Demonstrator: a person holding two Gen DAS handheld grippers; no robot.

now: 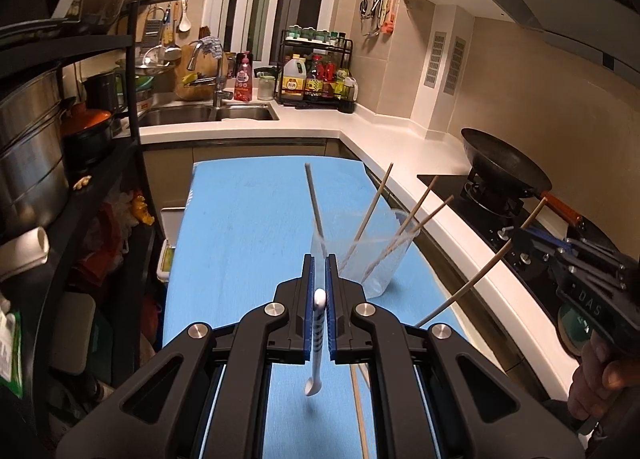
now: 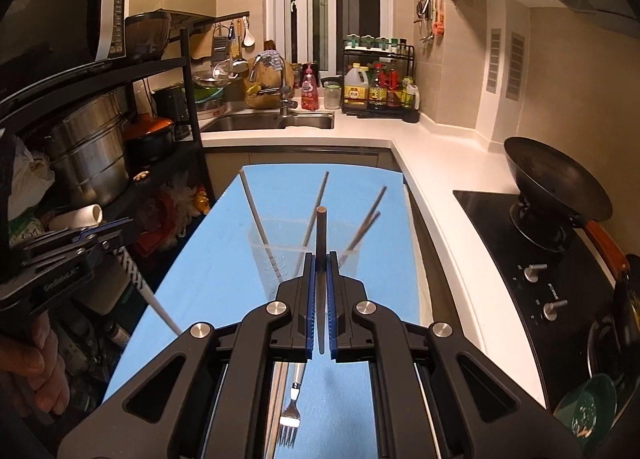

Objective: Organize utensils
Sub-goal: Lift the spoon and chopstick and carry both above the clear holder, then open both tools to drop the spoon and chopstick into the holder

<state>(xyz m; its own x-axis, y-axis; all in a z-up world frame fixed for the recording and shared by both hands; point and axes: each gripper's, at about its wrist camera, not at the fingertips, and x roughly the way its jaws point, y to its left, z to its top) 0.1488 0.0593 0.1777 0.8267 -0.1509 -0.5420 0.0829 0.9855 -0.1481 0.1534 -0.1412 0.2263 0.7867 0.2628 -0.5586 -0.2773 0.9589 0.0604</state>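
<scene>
Left gripper (image 1: 319,259): jaws clenched on a white spoon (image 1: 317,343) with dark stripes on its handle; the handle end shows between the blue pads, and the bowl hangs below the jaws, over the blue mat (image 1: 248,227).
Right gripper (image 2: 319,259): jaws clenched on a dark-handled fork (image 2: 291,411); the handle rises upright above the jaw tips, and the silver tines hang below, above the mat.
Clear cup (image 1: 368,255): stands on the mat just beyond the left jaws, slightly to their right; in the right wrist view it sits directly behind the jaw tips.
Chopsticks in cup (image 1: 374,207): several lean outward against the rim; one pale stick (image 1: 314,199) rises near the left jaws' line.
Loose chopstick (image 1: 359,411): lies on the mat below the left gripper, right of the spoon's bowl.
Right gripper seen from left view: at the right edge, with a thin stick (image 1: 480,271) slanting across in front of it.
Writing: "DAS" reads on the right gripper's body (image 1: 588,307); lettering on the left gripper's body (image 2: 60,283) looks like "GenRobot", not sharp enough to be sure.
Labels: yellow-labelled oil jug (image 1: 294,79) and the red bottles in the rack carry print too small to read; likewise the pink bottle (image 1: 243,79) by the sink (image 1: 208,113).
Counter (image 1: 360,139): white, wrapping the corner; a black wok (image 1: 504,163) sits on the hob.
</scene>
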